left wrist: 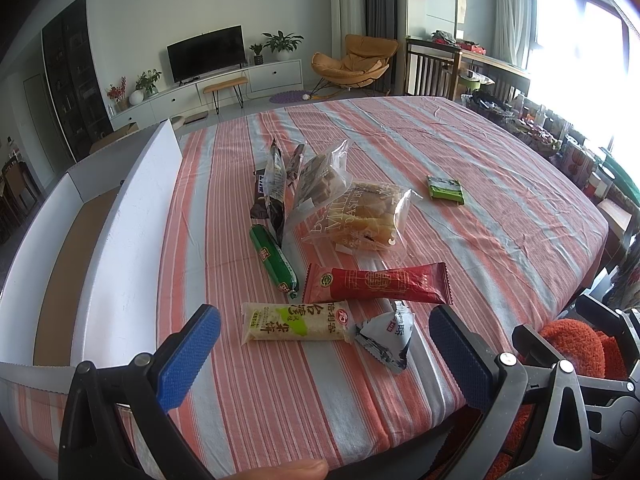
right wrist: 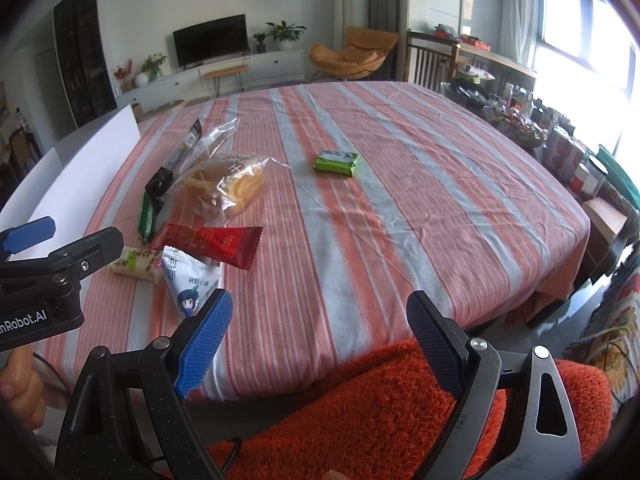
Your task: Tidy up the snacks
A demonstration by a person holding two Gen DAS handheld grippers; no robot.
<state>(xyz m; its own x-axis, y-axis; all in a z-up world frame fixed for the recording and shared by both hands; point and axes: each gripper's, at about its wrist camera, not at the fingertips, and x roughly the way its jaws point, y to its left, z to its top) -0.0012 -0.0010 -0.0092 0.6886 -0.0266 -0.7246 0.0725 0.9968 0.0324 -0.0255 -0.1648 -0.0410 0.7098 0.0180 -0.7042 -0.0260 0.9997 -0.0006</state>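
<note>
The snacks lie in a loose group on the striped table (left wrist: 460, 200), beside a white box (left wrist: 132, 216) at the left edge. Nearest to the left gripper (left wrist: 324, 344) is the rice bar (left wrist: 296, 322), flat on the cloth, with a small white pouch (left wrist: 386, 334) touching its right end. Behind them lie the red pack (left wrist: 376, 284) and the green roll (left wrist: 274, 264); farther back are the bread bag (left wrist: 360, 216) and some dark packs leaning together. A green pack (left wrist: 446, 189) lies well apart on the right.

Both grippers are empty with fingers spread wide. The right gripper (right wrist: 320, 344) hangs over the near table edge, above an orange fuzzy cover (right wrist: 360, 408).

All packs look light. The rice bar is probably brittle inside, so I would take it across its middle with gentle pressure. The film wrappers look slippery. The bread bag is soft and puffy; its crimped end seems safer than the body.
</note>
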